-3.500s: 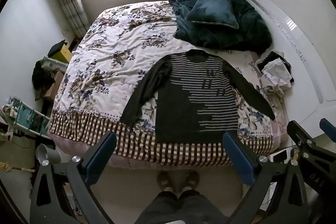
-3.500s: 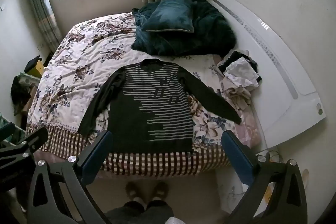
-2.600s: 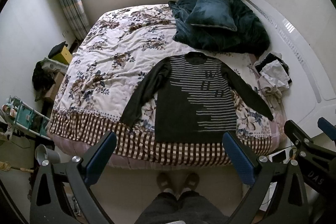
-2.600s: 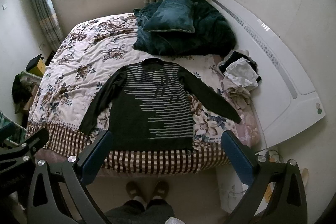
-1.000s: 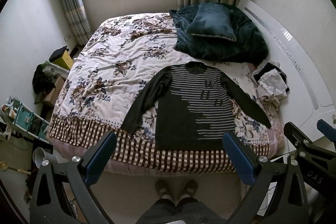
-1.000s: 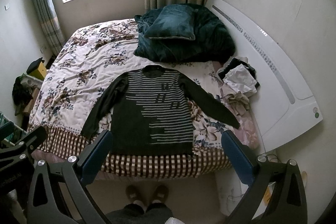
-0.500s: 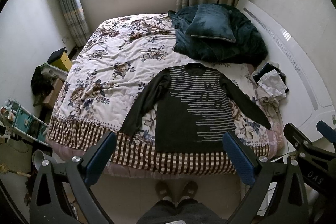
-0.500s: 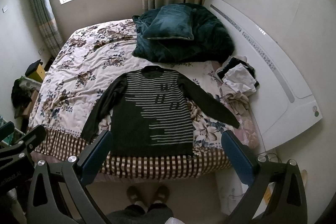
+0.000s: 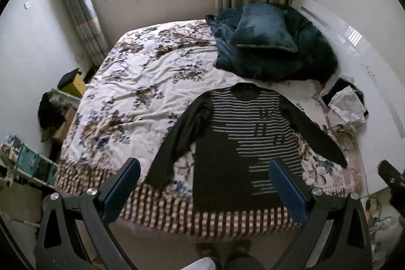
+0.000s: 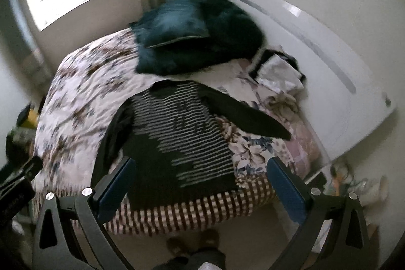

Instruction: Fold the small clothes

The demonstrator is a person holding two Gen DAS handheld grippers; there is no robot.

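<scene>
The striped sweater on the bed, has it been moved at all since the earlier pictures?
No. The sweater lies flat as before, collar just below the dark blanket, hem on the checked border; only the cameras shifted.

Black tool [image 9: 205,190] frame, blue pads [image 9: 287,194]

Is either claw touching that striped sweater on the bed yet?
Apart. In the left wrist view, the left claw hangs open above the floor, short of the striped sweater; the right wrist view shows the right claw likewise.
</scene>
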